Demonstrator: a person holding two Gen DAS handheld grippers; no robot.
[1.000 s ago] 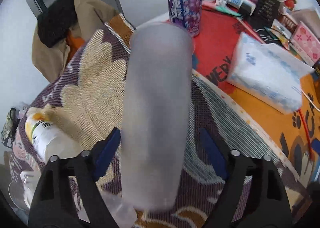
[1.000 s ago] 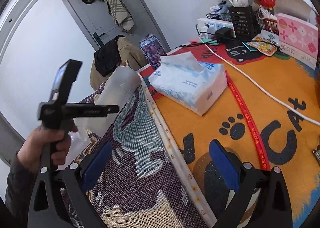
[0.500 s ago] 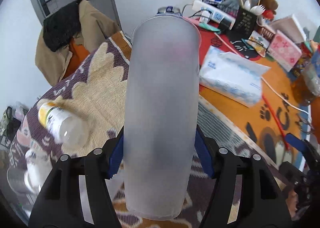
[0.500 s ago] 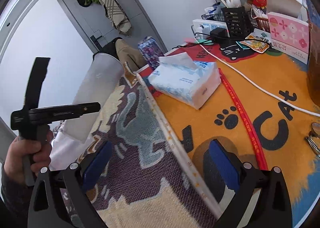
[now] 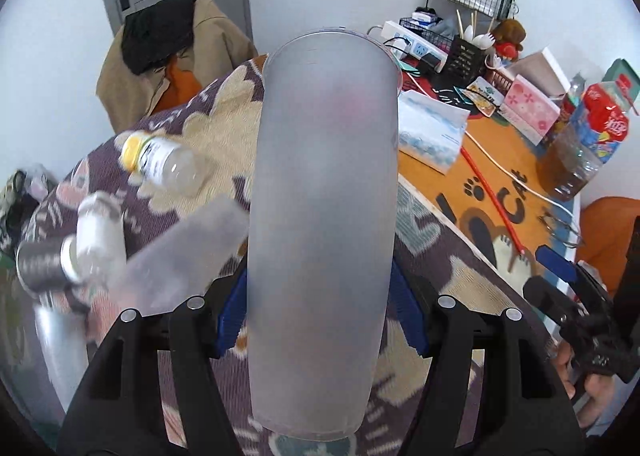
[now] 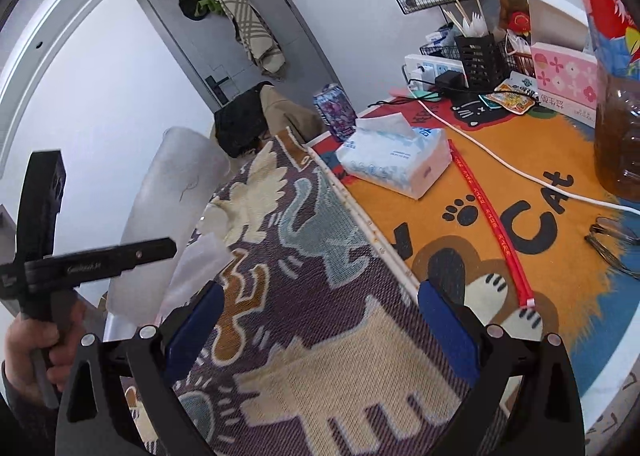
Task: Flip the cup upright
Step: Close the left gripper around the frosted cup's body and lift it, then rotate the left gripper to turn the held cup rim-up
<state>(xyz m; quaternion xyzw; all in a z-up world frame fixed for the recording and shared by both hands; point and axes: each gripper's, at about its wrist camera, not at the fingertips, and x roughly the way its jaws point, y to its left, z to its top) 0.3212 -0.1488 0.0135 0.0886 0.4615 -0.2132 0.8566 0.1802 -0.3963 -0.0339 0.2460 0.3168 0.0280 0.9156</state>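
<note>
Left gripper (image 5: 320, 320) is pinching the frosted cup (image 5: 320, 216) around its lower body, lifting it off the counter (image 6: 520, 240), rim toward 12 o'clock. Right gripper (image 6: 320, 332) is idling, spread wide. Cup is looking light, stiff, slick; mid-body hold suits.

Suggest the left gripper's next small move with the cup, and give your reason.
Probably lower it base-first onto the woven mat. The left gripper is clamped on the frosted cup, which is lifted off the mat, apparently nearly upright. The right gripper is open and holds nothing.
</note>
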